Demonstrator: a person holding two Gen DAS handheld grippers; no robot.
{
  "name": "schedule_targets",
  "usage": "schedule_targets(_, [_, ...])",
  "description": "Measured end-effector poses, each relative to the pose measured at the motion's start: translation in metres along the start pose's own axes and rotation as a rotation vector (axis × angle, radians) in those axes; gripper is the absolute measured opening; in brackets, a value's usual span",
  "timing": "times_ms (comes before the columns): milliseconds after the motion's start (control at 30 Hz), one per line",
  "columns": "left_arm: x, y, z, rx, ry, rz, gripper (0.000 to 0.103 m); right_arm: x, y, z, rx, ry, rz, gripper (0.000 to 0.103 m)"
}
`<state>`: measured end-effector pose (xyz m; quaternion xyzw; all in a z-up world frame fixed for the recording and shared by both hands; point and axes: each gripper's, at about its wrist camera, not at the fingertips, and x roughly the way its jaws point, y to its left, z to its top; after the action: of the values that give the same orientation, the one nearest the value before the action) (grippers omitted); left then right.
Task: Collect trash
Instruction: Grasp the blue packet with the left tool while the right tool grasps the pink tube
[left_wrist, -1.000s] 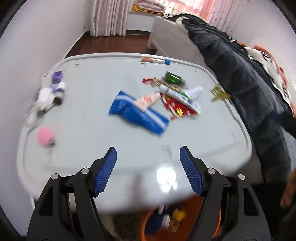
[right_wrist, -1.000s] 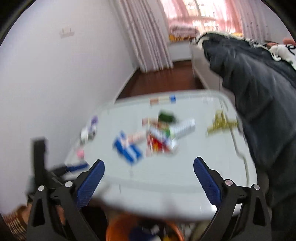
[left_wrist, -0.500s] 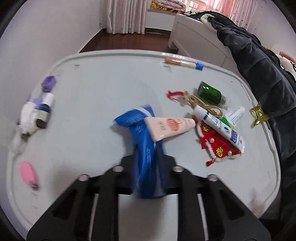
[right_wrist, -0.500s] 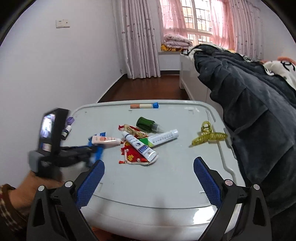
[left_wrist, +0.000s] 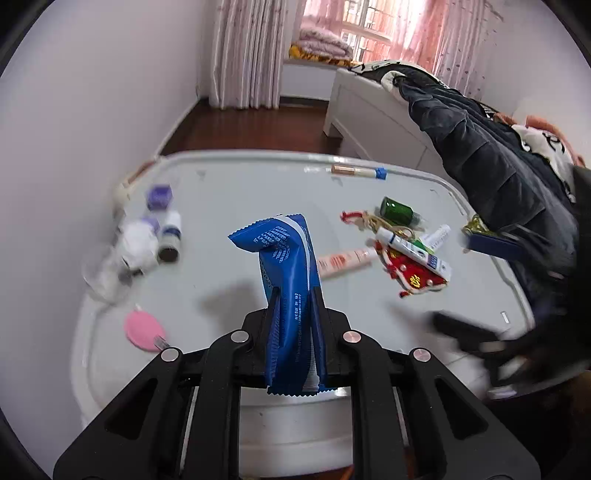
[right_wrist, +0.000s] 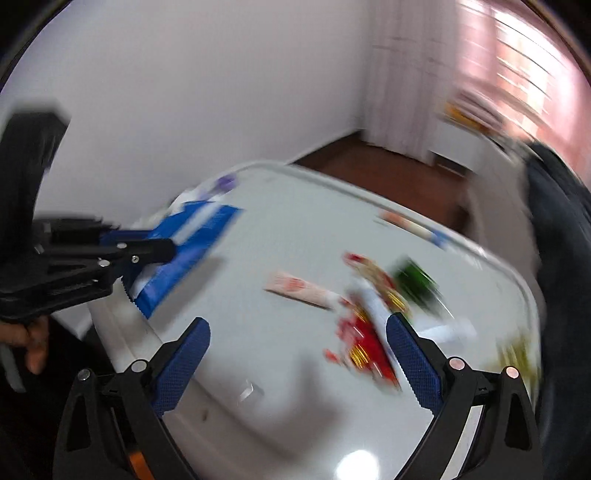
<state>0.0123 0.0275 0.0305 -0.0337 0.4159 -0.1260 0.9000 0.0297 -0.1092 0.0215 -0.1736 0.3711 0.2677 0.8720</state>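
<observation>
My left gripper (left_wrist: 293, 302) is shut on a blue snack wrapper (left_wrist: 284, 258) and holds it lifted above the white table (left_wrist: 229, 206). The wrapper also shows in the right wrist view (right_wrist: 192, 236), clamped in the left gripper (right_wrist: 162, 251). My right gripper (right_wrist: 295, 354) is open and empty above the table's near edge, close to a pink tube (right_wrist: 299, 288) and a red ornament (right_wrist: 365, 347). That view is blurred.
On the table lie a pink tube (left_wrist: 343, 260), a white toothpaste tube (left_wrist: 413, 247), a red ornament (left_wrist: 413, 275), a green bottle (left_wrist: 397, 210), small bottles (left_wrist: 170, 229) at the left and a pink disc (left_wrist: 142, 328). A dark coat (left_wrist: 498, 177) lies on the bed at right.
The left gripper closed on the blue wrapper and lifted it off the table. The right gripper swung left and down toward the items on the table.
</observation>
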Motion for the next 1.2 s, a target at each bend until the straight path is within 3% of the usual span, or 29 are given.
schedule_targets(67, [0.0, 0.004, -0.003, -0.008, 0.01, -0.011, 0.015, 0.039, 0.005, 0.011, -0.133, 0.063, 0.012, 0.08])
schedule_targets(100, [-0.002, 0.005, -0.004, -0.009, 0.01, -0.015, 0.015, 0.053, 0.004, 0.013, -0.161, 0.095, 0.027, 0.066])
schedule_targets(133, [-0.003, 0.006, -0.004, -0.011, 0.007, -0.021, 0.016, 0.072, 0.001, 0.017, -0.185, 0.141, 0.046, 0.059])
schedule_targets(300, [-0.003, 0.016, -0.006, -0.028, 0.017, -0.039, 0.017, 0.12, -0.014, 0.026, -0.253, 0.231, 0.091, 0.056])
schedule_targets(467, [0.0, 0.023, -0.005, -0.072, 0.037, -0.078, 0.018, 0.135, -0.019, 0.036, -0.258, 0.272, 0.172, 0.053])
schedule_targets(567, [0.0, 0.023, -0.004, -0.081, 0.04, -0.093, 0.019, 0.142, -0.027, 0.043, -0.146, 0.349, 0.156, 0.039])
schedule_targets(600, [-0.001, 0.022, -0.004, -0.083, 0.038, -0.094, 0.019, 0.143, -0.024, 0.044, -0.098, 0.376, 0.123, 0.028])
schedule_targets(700, [-0.002, 0.023, -0.004, -0.092, 0.034, -0.098, 0.019, 0.137, -0.021, 0.043, 0.026, 0.425, 0.126, 0.023])
schedule_targets(767, [-0.003, 0.023, -0.004, -0.093, 0.034, -0.099, 0.019, 0.129, -0.012, 0.037, 0.032, 0.429, 0.102, 0.023])
schedule_targets(1067, [-0.01, 0.02, -0.009, -0.065, 0.026, -0.1, 0.019, 0.068, -0.007, 0.023, 0.137, 0.313, 0.093, 0.023])
schedule_targets(1200, [-0.023, 0.004, -0.022, 0.001, 0.05, -0.141, 0.019, 0.005, -0.001, 0.001, 0.181, 0.264, 0.086, 0.023])
